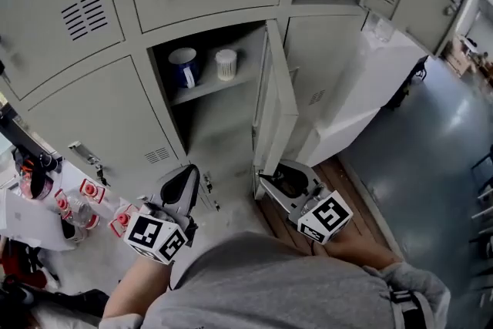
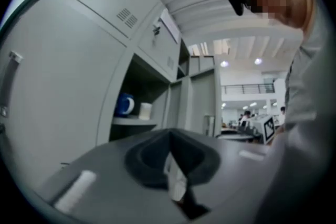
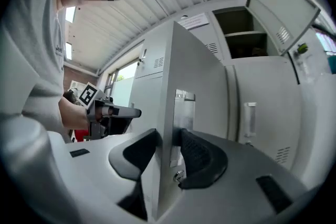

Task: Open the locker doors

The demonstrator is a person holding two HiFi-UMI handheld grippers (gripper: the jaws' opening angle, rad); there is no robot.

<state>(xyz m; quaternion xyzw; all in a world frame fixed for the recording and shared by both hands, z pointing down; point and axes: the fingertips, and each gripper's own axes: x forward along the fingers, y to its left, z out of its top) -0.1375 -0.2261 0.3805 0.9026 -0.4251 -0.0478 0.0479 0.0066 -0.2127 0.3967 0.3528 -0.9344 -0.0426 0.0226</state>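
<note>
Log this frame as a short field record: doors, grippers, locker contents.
door: open locker door, swung out
right gripper: jaws clamped on that door's edge
left gripper: jaws together, holding nothing
shelf inside: blue mug, white cup
neighbouring left door: shut

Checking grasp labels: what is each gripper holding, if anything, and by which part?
The right gripper grips the open locker door by its free edge, at the handle plate. The left gripper holds nothing.
</note>
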